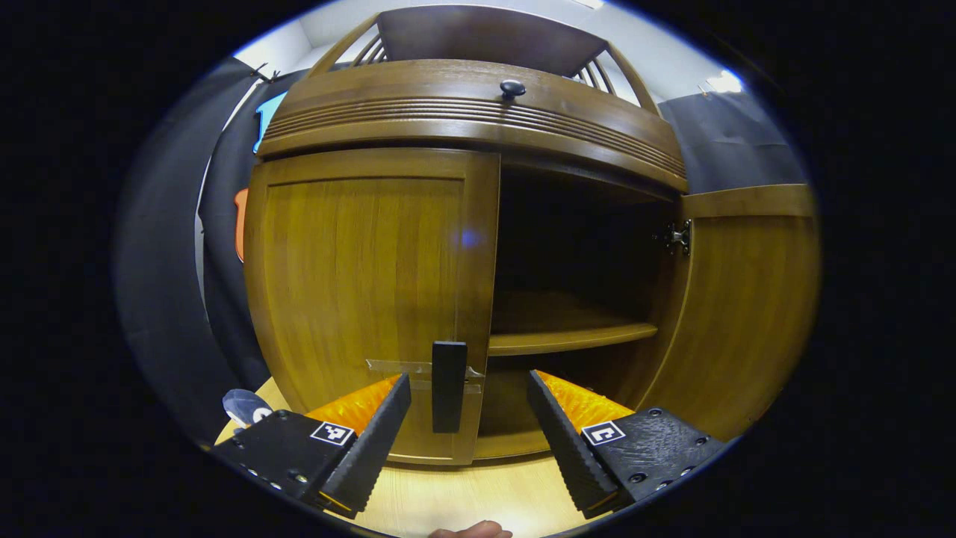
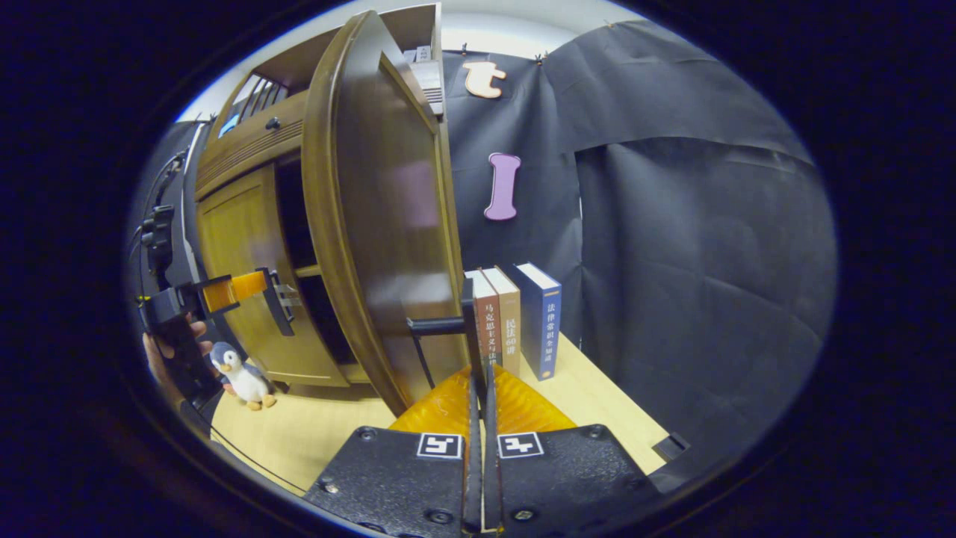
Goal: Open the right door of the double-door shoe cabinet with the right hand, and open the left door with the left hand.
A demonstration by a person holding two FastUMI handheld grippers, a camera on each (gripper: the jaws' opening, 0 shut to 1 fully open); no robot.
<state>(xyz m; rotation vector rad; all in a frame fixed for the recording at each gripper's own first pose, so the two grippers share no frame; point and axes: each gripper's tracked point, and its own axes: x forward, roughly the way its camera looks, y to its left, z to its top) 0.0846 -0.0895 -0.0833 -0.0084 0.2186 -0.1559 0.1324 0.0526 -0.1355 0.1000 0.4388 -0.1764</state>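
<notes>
- In the left gripper view our left gripper (image 1: pixel 469 418) sits nearest, fingers spread wide apart, one on each side of the flat black bar handle (image 1: pixel 449 385) of the closed left door (image 1: pixel 366 299) of the brown wooden double-door shoe cabinet (image 1: pixel 478 112) — whether either finger touches the handle, we can't tell.
- A bit of a hand (image 1: pixel 470 531) shows at the bottom edge, over the pale wooden tabletop (image 1: pixel 463 493).
- In the right gripper view our right gripper (image 2: pixel 479 388) has its fingers pressed together, pinching the black handle (image 2: pixel 469 329) of the right door (image 2: pixel 373 224), which stands swung well open.
- Behind the open door — dark interior w/ a wooden shelf (image 1: pixel 571 336).
- Beside the right door: three upright books (image 2: pixel 515 321) against the black cloth wall (image 2: pixel 694 261).
- Small plush penguin (image 2: pixel 240 377) stands on the table nr the cabinet's left front.
</notes>
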